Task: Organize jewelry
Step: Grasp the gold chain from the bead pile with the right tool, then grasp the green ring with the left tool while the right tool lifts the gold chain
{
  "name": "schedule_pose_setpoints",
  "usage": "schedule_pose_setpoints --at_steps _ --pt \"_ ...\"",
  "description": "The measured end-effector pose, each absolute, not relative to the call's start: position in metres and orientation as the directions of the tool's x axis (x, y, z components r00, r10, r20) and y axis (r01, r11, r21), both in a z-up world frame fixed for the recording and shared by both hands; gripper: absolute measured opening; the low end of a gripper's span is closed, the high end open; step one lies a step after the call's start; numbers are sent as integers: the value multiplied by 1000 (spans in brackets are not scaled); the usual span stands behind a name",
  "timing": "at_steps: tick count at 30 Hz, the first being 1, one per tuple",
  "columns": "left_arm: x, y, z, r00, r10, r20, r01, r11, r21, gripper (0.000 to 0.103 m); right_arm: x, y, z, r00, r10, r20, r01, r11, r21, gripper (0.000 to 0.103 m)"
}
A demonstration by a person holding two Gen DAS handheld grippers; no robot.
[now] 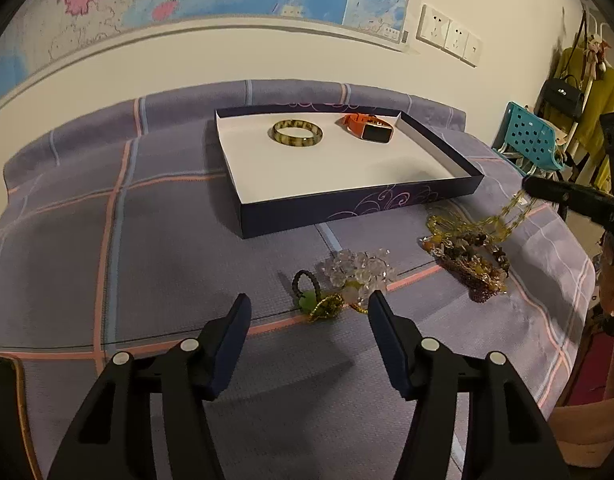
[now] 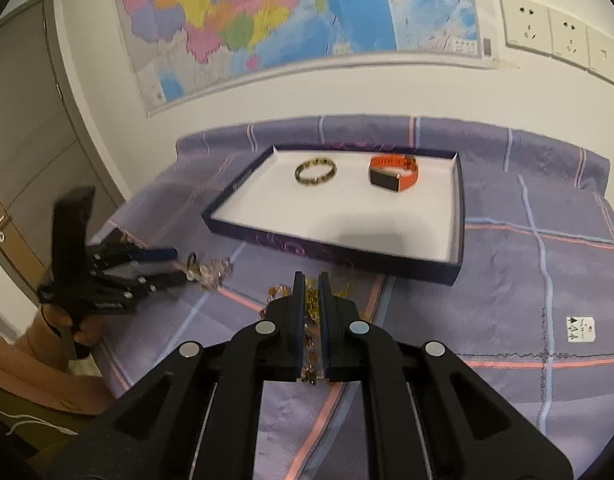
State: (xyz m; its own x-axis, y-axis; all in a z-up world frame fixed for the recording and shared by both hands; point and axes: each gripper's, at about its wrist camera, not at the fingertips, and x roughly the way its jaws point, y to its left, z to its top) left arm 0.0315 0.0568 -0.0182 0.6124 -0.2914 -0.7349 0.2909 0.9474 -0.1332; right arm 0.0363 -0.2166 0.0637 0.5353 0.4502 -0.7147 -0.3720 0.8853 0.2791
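A navy tray with a white floor point(image 1: 347, 208) point(image 2: 335, 254) lies on the checked purple cloth and holds a mottled green bangle point(image 1: 297, 133) point(image 2: 315, 173) and an orange watch point(image 1: 369, 126) point(image 2: 393, 174). My left gripper point(image 1: 309, 300) point(image 2: 181, 266) is open, its fingers either side of a clear crystal bead piece point(image 1: 355, 272) point(image 2: 211, 272) with a green and gold charm; the pads do not press it. My right gripper point(image 2: 311, 276) point(image 1: 527, 186) is shut on a yellow chain necklace point(image 1: 503, 216) point(image 2: 311, 304), whose beaded end point(image 1: 471, 260) still rests on the cloth.
A wall with a map and sockets point(image 1: 449, 34) stands behind the table. At the right are a teal chair point(image 1: 527, 136) and a rack of clothes. A grey door point(image 2: 19, 140) is at the left. A hand point(image 2: 79, 324) holds the left gripper. A white label point(image 2: 580, 329) lies on the cloth.
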Motion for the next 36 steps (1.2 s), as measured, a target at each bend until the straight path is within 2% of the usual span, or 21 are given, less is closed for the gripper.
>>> schedule_pose_setpoints --at_steps 2,6,9,10,11,33,36 --pt "33 56 -23 597 -296 -745 298 945 -137 47 35 -219 68 545 456 -703 -369 884 287 7" --pt "28 47 -25 572 -336 -748 357 923 -142 40 34 -220 73 555 471 -686 -365 879 308 7" --pt "26 41 -27 556 -351 -753 387 911 -139 23 34 -220 74 557 473 -683 -362 878 312 7" --pt "26 39 -27 551 -358 -754 394 908 -143 11 34 -221 75 559 474 -680 -360 878 317 7" --pt "25 39 -27 541 -371 -755 401 903 -156 5 33 -221 76 559 479 -676 -361 875 322 7" --pt "10 40 -13 563 -406 -720 411 893 -182 2 25 -223 118 629 510 -587 -396 860 322 6" --pt "11 40 -16 570 -371 -733 387 908 -159 6 27 -221 120 626 517 -584 -405 855 323 6"
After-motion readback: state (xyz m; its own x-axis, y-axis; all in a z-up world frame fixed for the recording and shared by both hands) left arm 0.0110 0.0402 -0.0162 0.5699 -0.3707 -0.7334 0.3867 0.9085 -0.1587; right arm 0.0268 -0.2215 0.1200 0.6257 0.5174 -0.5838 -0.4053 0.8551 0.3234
